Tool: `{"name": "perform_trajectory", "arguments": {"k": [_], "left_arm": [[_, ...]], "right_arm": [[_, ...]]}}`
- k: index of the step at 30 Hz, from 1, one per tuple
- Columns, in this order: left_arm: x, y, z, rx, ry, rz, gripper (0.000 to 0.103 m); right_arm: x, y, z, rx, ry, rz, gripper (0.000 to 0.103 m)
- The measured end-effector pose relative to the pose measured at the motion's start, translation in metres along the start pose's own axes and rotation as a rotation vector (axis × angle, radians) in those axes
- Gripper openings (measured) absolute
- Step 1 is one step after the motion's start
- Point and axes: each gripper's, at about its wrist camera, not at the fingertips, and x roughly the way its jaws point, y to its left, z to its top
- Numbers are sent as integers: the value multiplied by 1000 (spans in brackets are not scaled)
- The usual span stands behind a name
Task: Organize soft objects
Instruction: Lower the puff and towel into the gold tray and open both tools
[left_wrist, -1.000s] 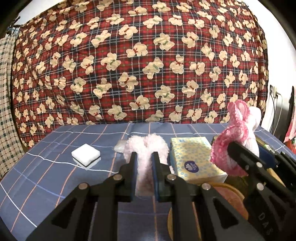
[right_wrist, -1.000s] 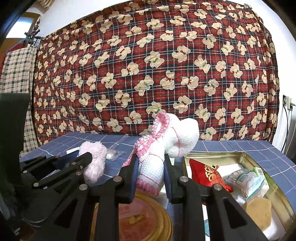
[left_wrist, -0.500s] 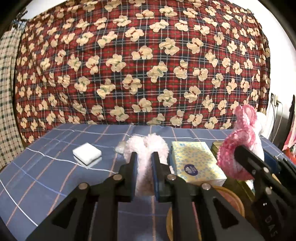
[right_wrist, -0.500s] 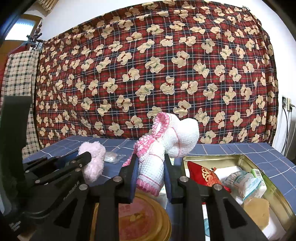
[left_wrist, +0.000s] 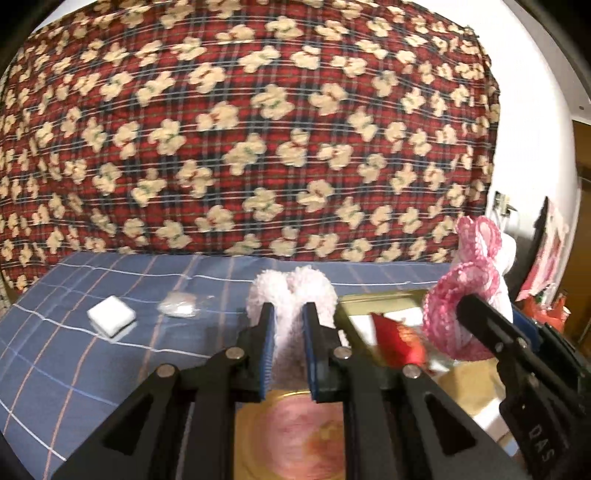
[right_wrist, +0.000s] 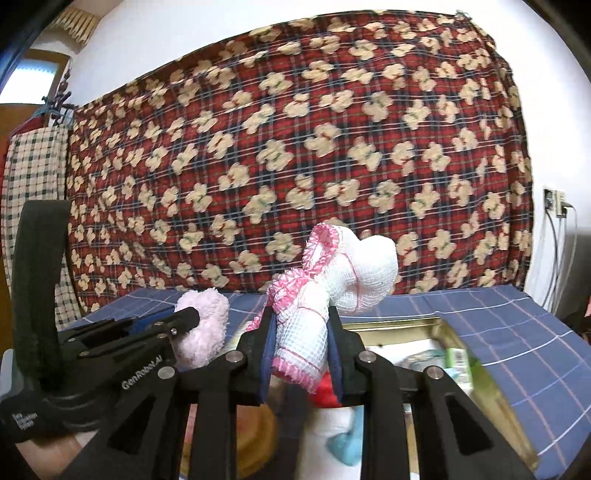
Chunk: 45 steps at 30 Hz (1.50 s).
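**Both grippers loaded, held above the gold tin**

Landmark: the shallow gold metal tin (left_wrist: 388, 297), standing open on the blue checked cloth (left_wrist: 74, 369) in front of the red plaid quilt with cream bear figures (left_wrist: 258, 129).

Left wrist view, left to right:
- Small white square block with a dark underside (left_wrist: 111, 321), lying on the cloth well left of the tin.
- Crumpled clear plastic packet (left_wrist: 180, 307), on the cloth between the block and the tin.
- Left gripper (left_wrist: 289, 325), jaws narrow, pinching a fluffy pale pink sock (left_wrist: 291, 295) just left of the tin's near corner; the sock's top bulges out above the pads.
- Round gold lid with a pink printed face (left_wrist: 295, 439), below that gripper, blurred.
- Red satin pouch (left_wrist: 400, 341), lying inside the tin.
- Right gripper (left_wrist: 458, 306), over the tin's right part.

Right wrist view, left to right:
- Left gripper seen from the side, left of the tin, pink sock in its grip.
- Right gripper clamped tight on a white waffle-knit sock with pink ruffled trim (right_wrist: 332, 284), raised above the tin's near left edge; the toe end flops to the right.
- Packets inside the tin, too blurred to identify.
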Motion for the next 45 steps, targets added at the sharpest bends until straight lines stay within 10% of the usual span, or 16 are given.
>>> {"name": "perform_trajectory", "arguments": {"k": [28,34,45], "left_arm": [[12,-115,-30,99,187,-249,14],[9,-125,-40,146,192,-254,42],[-12,-97,-29,95,116,-213,60]], "right_arm": [[-26,-117,-17,9,242,-137,29],[-25,-120,-27,5,282,-159,62],[-44,-122,-14,59,162,-168,70]]}}
